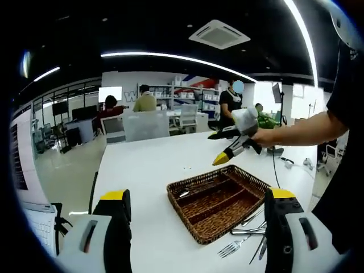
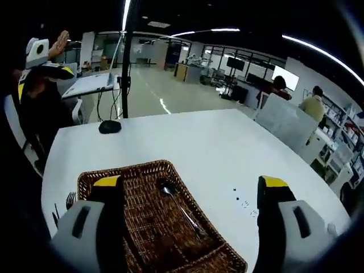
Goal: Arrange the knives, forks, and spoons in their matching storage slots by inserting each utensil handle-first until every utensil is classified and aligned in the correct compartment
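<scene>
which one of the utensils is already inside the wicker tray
The spoon: it lies alone in a compartment of the wicker tray, bowl away from the right gripper. The fork and other cutlery lie outside on the table.

**Hidden and cut off**

In the left gripper view, the loose cutlery (image 1: pixel 245 236) beside the wicker tray (image 1: pixel 187 211) is partly covered by the left tool's (image 1: pixel 196 219) right jaw. In the right gripper view, the tray's near end is cut off by the edge, and a fork (image 2: pixel 70 200) is half hidden behind the right tool's (image 2: pixel 190 213) left jaw.

Wicker tray (image 1: pixel 219 200) sits on the white table (image 1: pixel 148 165), one spoon (image 2: pixel 181 209) inside it. Loose forks (image 1: pixel 242 242) lie just beside it at its 5 o'clock.
</scene>
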A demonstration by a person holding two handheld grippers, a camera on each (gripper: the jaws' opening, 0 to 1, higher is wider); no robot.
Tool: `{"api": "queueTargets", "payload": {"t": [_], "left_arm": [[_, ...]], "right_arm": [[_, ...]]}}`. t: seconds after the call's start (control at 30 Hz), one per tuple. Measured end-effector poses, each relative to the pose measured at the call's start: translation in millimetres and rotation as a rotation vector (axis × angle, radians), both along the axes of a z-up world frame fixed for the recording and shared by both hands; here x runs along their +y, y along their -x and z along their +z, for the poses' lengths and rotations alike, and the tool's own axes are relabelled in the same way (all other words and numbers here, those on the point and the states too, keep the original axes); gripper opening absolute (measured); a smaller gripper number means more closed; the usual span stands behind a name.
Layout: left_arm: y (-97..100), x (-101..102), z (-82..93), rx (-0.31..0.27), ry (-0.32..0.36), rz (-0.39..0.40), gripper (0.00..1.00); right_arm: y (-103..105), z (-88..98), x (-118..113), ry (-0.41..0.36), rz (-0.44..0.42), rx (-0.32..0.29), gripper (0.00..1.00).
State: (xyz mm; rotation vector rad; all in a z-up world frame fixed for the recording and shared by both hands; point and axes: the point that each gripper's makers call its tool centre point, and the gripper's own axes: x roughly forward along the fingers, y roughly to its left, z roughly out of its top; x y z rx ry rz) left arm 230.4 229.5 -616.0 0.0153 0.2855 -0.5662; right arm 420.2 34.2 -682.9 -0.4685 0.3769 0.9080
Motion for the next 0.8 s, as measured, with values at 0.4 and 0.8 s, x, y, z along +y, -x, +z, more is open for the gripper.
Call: {"api": "queueTargets", "payload": {"t": [0.4,0.8], "left_arm": [[-14.1,-8.1,3.6,-0.025,0.012,-0.003,1.0],[-20.1,-18.1,5.3,-0.041,0.019,-0.02,1.0]], "right_arm": [[53.0,-2.7,-67.7,-0.123,-0.213,0.012,1.0],[122.8,4.7,-126.2,-0.166,-0.362,0.018,1.0]]}}
